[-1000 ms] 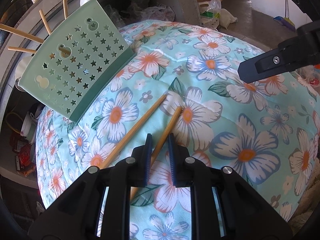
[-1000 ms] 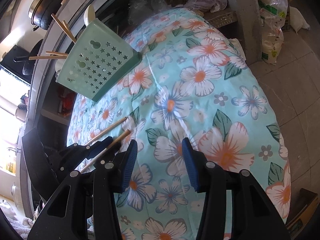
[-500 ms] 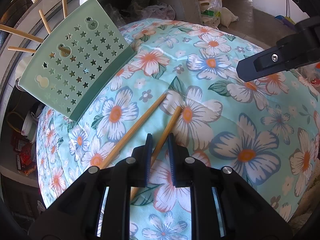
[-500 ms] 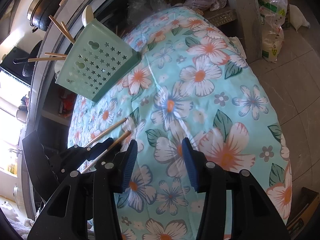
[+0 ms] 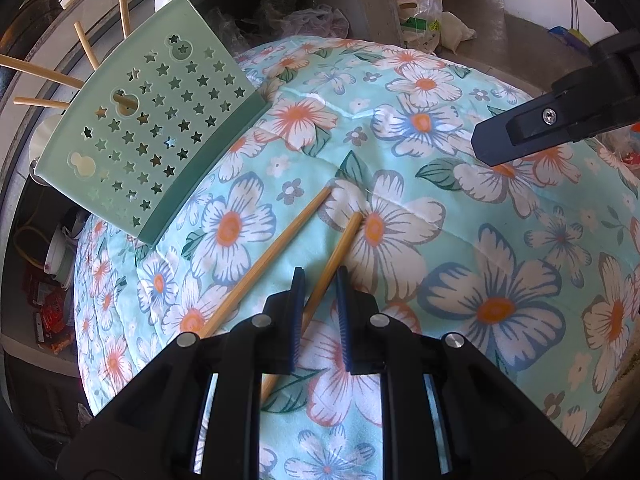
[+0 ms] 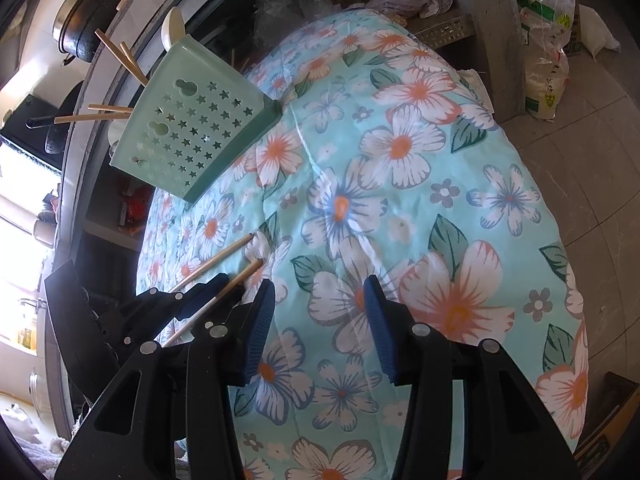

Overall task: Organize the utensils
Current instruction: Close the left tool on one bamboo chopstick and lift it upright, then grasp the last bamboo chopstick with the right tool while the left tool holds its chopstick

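Note:
Two wooden chopsticks lie on the floral cloth. My left gripper (image 5: 319, 280) straddles the right chopstick (image 5: 338, 250) with narrow jaws that do not clamp it; the chopstick rests on the cloth. The left chopstick (image 5: 276, 250) lies beside it, outside the jaws. A green star-holed utensil holder (image 5: 148, 136) stands at the back left with several chopsticks and a white spoon in it. My right gripper (image 6: 320, 312) is wide open and empty over the cloth, right of the left gripper (image 6: 216, 286) and both chopsticks (image 6: 216, 258).
The table is covered by a floral tablecloth (image 5: 480, 240) that drops off at the right and front. Dark pots (image 6: 86, 20) sit on a counter behind the holder. Bags (image 6: 548, 52) stand on the floor at the far right.
Almost nothing has moved. The left gripper stays around the right chopstick and the right gripper stays open.

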A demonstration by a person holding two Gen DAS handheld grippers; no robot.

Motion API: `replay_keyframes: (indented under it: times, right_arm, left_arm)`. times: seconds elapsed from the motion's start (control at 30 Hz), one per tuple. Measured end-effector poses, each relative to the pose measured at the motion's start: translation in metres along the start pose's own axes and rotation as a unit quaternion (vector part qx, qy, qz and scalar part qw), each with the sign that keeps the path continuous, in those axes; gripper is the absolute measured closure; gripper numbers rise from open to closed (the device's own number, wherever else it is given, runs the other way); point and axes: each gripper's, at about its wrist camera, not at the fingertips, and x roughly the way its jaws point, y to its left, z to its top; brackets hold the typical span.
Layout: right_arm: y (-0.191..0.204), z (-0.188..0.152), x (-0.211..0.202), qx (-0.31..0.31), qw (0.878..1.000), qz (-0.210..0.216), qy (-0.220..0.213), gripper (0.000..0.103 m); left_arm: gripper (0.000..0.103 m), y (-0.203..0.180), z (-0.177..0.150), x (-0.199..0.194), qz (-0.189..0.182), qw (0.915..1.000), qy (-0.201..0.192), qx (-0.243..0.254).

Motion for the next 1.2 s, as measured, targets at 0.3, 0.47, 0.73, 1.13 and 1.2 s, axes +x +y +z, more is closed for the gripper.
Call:
replay_keyframes:
  times: [0.3, 0.47, 0.73, 1.13, 1.2]
  right_arm:
    - [0.002, -0.003, 0.001, 0.0, 1.0, -0.001, 0.003, 0.057]
    - [-0.001, -0.003, 0.0, 0.005, 1.0, 0.001, 0.003, 0.057]
    - [-0.005, -0.003, -0.004, 0.008, 1.0, 0.003, -0.001, 0.057]
    - [-0.006, -0.004, -0.005, 0.009, 1.0, 0.005, -0.001, 0.057]
    - [-0.006, -0.004, -0.005, 0.009, 1.0, 0.006, 0.0, 0.057]
  left_arm:
    - [0.089, -0.001, -0.005, 0.005, 0.003, 1.0, -0.003, 0.008]
    - [0.09, -0.002, -0.002, 0.004, 0.006, 0.9999, -0.002, 0.015]
    - [0.091, -0.002, 0.002, -0.005, 0.016, 0.9996, -0.008, 0.022]
    - [0.096, 0.01, 0.01, -0.034, 0.035, 0.9987, -0.038, 0.007]
    - [0.097, 0.012, 0.012, -0.038, 0.037, 0.9984, -0.043, 0.002]
